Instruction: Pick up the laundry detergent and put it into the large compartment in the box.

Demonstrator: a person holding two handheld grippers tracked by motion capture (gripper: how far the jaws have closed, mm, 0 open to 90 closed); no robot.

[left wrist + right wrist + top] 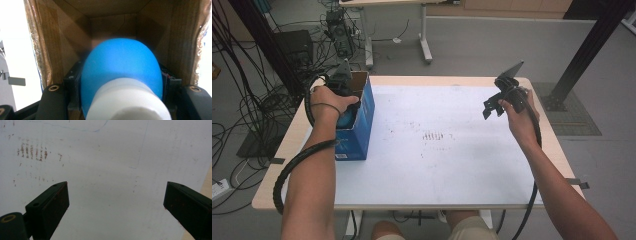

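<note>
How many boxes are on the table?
1. The blue box stands at the table's left edge, with the left gripper holding a blue ball inside it.

blue cardboard box (359,120) with brown fibrous inside; smooth matt blue ball (121,65) on white plastic; matt white sheet (437,145), rust-stained, over pale wood table (287,150)

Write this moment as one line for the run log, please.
left hand-held gripper: shut on blue-white object, inside box | right hand-held gripper: open, empty, over white sheet
</note>
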